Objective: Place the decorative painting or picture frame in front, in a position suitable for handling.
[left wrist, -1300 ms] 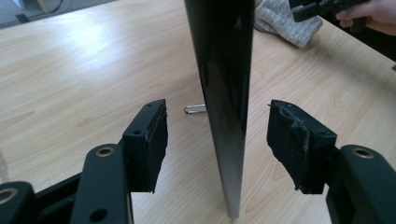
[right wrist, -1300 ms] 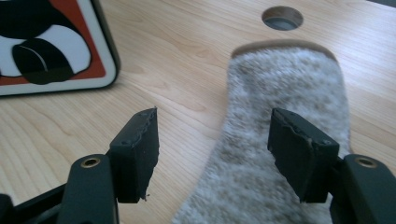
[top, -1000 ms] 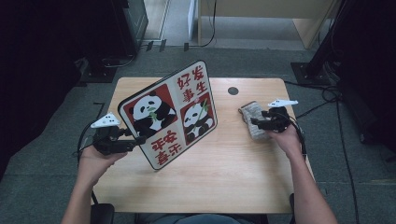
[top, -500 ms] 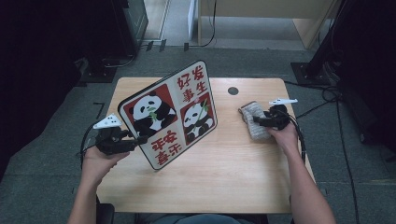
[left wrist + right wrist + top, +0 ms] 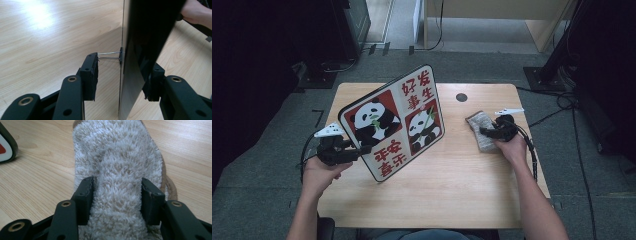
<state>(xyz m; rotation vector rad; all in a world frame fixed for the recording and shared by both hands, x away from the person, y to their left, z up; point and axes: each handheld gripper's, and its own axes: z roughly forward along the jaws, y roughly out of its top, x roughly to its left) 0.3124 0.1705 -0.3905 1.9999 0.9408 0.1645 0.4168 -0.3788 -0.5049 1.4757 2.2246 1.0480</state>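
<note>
Wooden surface [image 5: 452,185], panda board [image 5: 394,120] propped tilted at its left-centre, left hand-held gripper [image 5: 362,150] clamping the board's edge, fluffy grey cloth [image 5: 479,131] lying right, right hand-held gripper [image 5: 484,132] just closing, pinching the cloth's raised fold.

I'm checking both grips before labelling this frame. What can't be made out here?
- Left gripper, left gripper view: whether the right-hand jaw presses the panda board; the board's dark edge hides that pad.
- Fluffy cloth, right gripper view: its near end is cut off by the bottom edge.
- Right gripper, high view: jaws too small to judge.
</note>
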